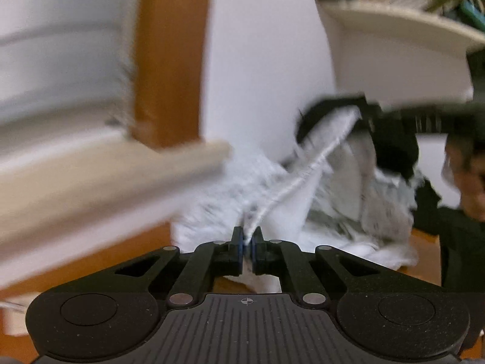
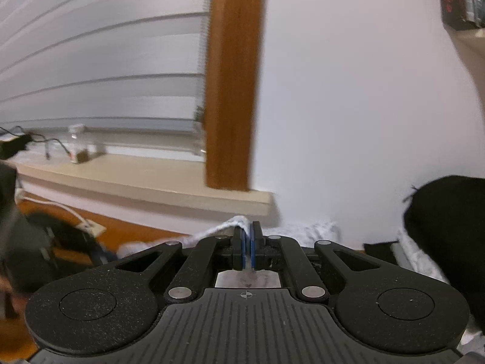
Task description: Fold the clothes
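A white, fuzzy garment (image 1: 291,194) hangs bunched in front of a white wall. My left gripper (image 1: 248,238) is shut on its hem, which runs taut up and to the right to a blurred black shape, my right gripper (image 1: 356,115), which pinches the other end. In the right wrist view, my right gripper (image 2: 249,233) is shut on a fold of the white garment (image 2: 221,226), which trails off to both sides behind the fingers. The lower part of the cloth is hidden by the gripper bodies.
A beige window sill (image 2: 145,179) with blinds (image 2: 100,69) and a brown wooden frame (image 2: 233,85) lies left. A shelf of books (image 1: 403,21) hangs at upper right. A person in dark clothes (image 1: 454,236) stands at right. A dark bag (image 2: 60,242) and a white power strip (image 2: 91,227) lie on the wooden floor.
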The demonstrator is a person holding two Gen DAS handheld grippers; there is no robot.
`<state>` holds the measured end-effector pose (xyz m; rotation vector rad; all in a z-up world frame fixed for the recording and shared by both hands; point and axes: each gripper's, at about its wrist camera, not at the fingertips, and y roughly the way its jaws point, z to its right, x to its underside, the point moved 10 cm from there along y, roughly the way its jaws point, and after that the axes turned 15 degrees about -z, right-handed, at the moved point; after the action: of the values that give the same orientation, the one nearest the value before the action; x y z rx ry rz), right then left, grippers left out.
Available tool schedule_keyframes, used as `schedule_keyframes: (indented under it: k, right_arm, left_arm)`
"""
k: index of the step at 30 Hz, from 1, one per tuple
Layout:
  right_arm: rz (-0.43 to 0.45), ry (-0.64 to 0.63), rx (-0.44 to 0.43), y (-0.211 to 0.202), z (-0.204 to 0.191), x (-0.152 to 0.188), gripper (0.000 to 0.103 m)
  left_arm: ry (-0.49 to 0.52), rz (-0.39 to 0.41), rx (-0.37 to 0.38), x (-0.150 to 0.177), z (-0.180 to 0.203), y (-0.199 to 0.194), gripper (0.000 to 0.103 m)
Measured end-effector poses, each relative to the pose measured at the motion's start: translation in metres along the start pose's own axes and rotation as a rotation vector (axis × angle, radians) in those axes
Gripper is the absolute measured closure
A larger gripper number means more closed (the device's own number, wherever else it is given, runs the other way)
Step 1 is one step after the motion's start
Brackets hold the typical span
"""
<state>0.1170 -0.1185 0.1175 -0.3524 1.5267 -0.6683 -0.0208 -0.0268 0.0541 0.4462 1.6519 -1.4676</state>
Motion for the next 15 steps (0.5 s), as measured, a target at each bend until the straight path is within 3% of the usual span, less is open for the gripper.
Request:
schedule_keyframes:
  k: [5,9,15]
  right_arm:
    - [0.05,-0.073,-0.122,-0.025,-0.065,-0.028,0.099]
    - [0.097,-0.157,-0.249,-0.045,-0.143,-0.061,0.099]
    - [0.1,-0.252,-0.474,-0.05,-0.262,-0.087,0.098]
  left_arm:
    - [-0.012,0.113,-0.114,-0.013,-0.065,-0.109,0.098]
    - [-0.039,0.177,-0.24,-0.014,-0.119,-0.184,0.098]
    - [-0.145,0.218,-0.383,0.013,-0.202,-0.269,0.098]
